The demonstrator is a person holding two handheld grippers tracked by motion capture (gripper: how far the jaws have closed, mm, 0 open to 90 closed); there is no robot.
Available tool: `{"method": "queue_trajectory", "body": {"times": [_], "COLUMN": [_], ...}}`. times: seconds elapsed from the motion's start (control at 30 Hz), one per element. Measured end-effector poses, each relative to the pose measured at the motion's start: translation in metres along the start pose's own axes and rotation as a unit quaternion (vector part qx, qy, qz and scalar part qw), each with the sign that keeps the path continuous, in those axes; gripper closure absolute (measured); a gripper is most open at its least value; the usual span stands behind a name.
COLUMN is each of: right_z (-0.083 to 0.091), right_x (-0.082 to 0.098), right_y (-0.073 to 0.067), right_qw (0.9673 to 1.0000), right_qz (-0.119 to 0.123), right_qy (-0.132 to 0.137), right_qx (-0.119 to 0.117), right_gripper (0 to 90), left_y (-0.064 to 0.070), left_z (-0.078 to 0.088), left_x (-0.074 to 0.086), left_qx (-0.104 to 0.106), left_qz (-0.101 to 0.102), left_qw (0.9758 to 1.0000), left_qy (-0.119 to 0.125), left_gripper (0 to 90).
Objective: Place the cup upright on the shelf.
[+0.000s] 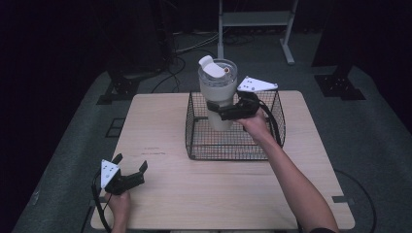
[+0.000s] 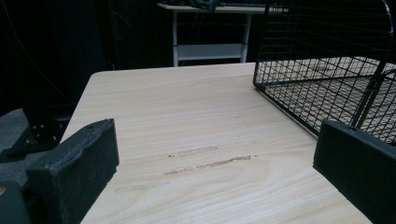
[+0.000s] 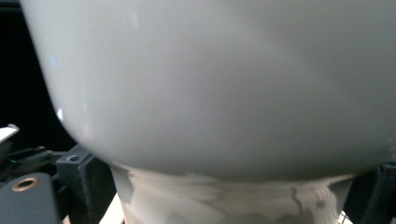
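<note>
Tumbler close-up, right gripper clamped

tumbler | white, close up | black fingers flanking narrower base

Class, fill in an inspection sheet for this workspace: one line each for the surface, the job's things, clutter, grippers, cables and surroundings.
Surface: light wooden table, faint scuff marks near its middle.
Job's things: white tumbler with lid, upright, held over the black wire basket; whether its base touches the basket floor cannot be told.
Clutter: nothing seen.
Grippers: right gripper shut on the tumbler's lower body; left gripper open, holding nothing, at the table's near left corner.
Cables: one cable trails from each gripper; more lie on the floor behind the table.
Surroundings: dark room, grey floor, white table frame behind.
</note>
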State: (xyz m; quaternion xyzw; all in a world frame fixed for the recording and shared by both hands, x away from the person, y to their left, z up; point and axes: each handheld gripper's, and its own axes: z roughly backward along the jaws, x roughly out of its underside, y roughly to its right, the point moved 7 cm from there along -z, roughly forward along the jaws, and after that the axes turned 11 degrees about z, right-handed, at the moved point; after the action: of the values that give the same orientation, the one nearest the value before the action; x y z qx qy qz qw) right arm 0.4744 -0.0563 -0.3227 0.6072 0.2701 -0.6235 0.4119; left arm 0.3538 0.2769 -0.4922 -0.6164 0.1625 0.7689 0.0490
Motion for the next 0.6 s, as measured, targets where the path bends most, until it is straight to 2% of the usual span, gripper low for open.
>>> {"method": "queue_trajectory", "body": {"times": [0.13,0.3,0.6], "right_z": [-0.014,-0.022,-0.038], "right_x": [0.014,0.024,0.046], "right_y": [0.010,0.016,0.021], "right_qw": [0.9998,0.9996,0.9984], "right_qz": [-0.013,-0.014,-0.008], "right_qy": [-0.014,-0.022,-0.038], "right_qx": [-0.007,-0.013,-0.042], "right_gripper": [8.0,8.0,8.0], "left_y": [0.000,0.000,-0.001], "left_z": [0.000,0.000,0.000], "left_x": [0.000,0.000,0.000], "left_qx": [0.000,-0.001,0.000], "left_qz": [0.001,0.001,-0.001], "left_qw": [1.0000,1.0000,1.0000], "left_qy": [0.000,0.000,0.000], "left_gripper": [0.0,0.0,0.0]}}
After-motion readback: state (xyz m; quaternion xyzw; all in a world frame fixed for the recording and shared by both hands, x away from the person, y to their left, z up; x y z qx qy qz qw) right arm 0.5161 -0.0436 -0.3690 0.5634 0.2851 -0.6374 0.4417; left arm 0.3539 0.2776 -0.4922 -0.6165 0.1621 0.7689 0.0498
